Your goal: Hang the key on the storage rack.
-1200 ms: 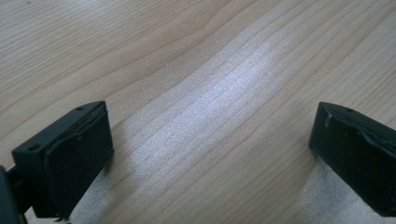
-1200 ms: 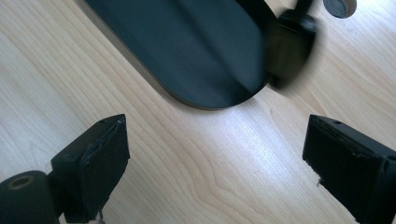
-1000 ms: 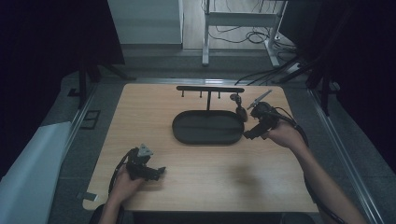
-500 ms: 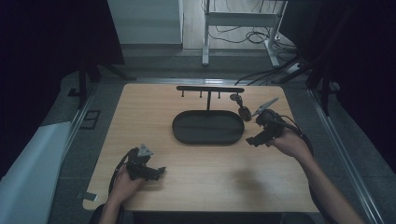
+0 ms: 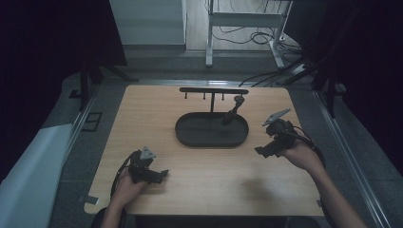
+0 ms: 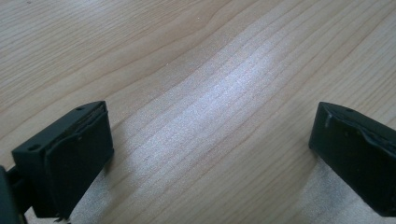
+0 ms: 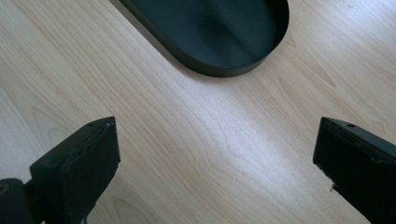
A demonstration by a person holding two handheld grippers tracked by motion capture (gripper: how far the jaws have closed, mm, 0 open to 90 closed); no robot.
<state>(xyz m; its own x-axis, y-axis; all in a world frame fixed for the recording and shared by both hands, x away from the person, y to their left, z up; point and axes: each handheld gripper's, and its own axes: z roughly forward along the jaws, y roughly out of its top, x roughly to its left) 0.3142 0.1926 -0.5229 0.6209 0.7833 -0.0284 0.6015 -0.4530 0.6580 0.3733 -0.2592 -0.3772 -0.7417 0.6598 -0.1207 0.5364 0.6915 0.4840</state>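
A black oval tray [image 5: 190, 135] lies mid-table, and its rounded end [image 7: 233, 70] also appears in the right gripper view. A dark slim utensil [image 5: 233, 111] leans in the tray's right part, with its top up near a black hook rack [image 5: 214, 90]. My right gripper [image 5: 261, 151] [image 7: 215, 149] hovers over bare wood just right of the tray. It is open, its jaws have just been opening, and nothing is between them. My left gripper [image 5: 160, 175] [image 6: 210, 135] rests at the near left, open over bare wood.
The wooden table [image 5: 142, 114] has its near edge just below the left hand. Cables trail from both grippers. Beyond the far edge are a white stand's legs [image 5: 209, 59] and floor cables. White sheeting [image 5: 28, 175] lies left of the table.
The right gripper has drawn back from the utensil at the tray's right end toward the near right, and its jaws stand wider. The left gripper has not moved.
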